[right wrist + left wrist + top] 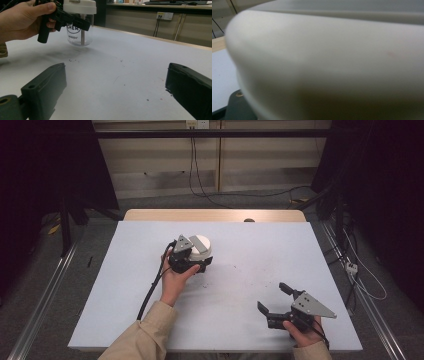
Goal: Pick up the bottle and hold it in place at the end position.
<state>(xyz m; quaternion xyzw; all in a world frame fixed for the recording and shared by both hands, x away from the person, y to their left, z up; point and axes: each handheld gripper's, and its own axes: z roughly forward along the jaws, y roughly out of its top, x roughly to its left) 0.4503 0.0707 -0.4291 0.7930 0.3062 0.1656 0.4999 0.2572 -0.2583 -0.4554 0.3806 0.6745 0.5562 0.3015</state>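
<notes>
A clear glass jar (79,35) with a white lid (202,245) stands on the white table (240,245), left of centre. My left gripper (196,260) reaches it from the near side. In the right gripper view one black finger (75,21) lies across the glass just under the lid. The lid (332,65) sits very close and blurred in the left gripper view, with one finger (235,105) at its lower left edge. My right gripper (272,297) rests near the front right of the table, jaws wide apart with nothing between them (115,82).
A wooden table edge (215,215) runs along the far side, with cables (200,185) on the floor behind it. Metal rails (45,295) flank the table. Small dark specks (120,61) mark the white surface between the two grippers.
</notes>
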